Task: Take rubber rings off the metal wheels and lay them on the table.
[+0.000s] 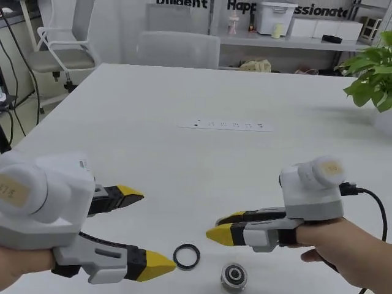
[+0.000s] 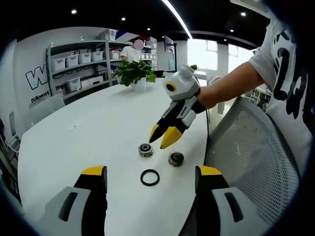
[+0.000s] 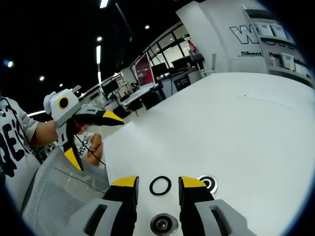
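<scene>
So far, one ring looks to be off and at least one is left. Above the white table point(image 1: 184, 92), the left gripper point(image 1: 147, 229) hangs with its fingers wide apart and empty. The right gripper point(image 1: 219, 228) has a narrow gap between its fingers and grips nothing. The brighter wheel point(image 3: 208, 183), beside the right fingertips, seems bare. The darker-rimmed wheel point(image 3: 164, 223), low between those fingers, likely has its ring on. One loose ring point(image 1: 187, 256) lies flat on the table between the two sets of fingertips.
</scene>
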Action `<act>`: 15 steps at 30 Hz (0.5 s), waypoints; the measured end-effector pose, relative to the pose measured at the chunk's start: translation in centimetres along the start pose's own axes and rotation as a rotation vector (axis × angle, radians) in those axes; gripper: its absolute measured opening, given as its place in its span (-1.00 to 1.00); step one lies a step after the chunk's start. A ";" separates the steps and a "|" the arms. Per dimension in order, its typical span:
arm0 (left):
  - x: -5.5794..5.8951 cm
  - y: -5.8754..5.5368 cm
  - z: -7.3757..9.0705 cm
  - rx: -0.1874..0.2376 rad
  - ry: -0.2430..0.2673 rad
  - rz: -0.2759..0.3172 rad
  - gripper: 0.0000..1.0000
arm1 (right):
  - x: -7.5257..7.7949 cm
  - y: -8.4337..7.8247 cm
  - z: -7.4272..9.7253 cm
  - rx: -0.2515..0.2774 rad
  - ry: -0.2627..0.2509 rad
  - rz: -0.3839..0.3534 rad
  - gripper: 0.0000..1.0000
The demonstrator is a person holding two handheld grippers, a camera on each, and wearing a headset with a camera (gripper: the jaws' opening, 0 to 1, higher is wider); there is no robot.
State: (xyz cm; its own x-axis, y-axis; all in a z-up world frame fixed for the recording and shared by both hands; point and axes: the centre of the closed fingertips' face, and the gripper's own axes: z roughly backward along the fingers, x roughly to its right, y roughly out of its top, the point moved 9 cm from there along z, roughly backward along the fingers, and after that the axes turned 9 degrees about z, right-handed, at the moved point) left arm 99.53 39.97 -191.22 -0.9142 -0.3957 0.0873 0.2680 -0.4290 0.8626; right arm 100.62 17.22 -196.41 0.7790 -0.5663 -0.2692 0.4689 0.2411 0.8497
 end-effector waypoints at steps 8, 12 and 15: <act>-0.1 0.3 0.2 0.007 0.006 0.000 0.41 | -0.1 0.3 1.9 0.043 -0.028 0.008 -0.21; 0.0 0.3 0.3 0.008 0.007 -0.002 0.41 | -0.2 0.4 2.8 0.052 -0.046 0.028 -0.12; 0.0 0.4 0.4 0.011 0.010 -0.002 0.41 | -0.5 0.4 3.4 0.053 -0.057 0.051 -0.10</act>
State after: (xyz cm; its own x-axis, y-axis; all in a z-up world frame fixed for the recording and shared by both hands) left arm 99.54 40.11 -190.66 -0.9115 -0.4033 0.0808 0.2632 -0.4210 0.8681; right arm 99.00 14.90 -194.41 0.7754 -0.5990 -0.1998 0.4054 0.2296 0.8848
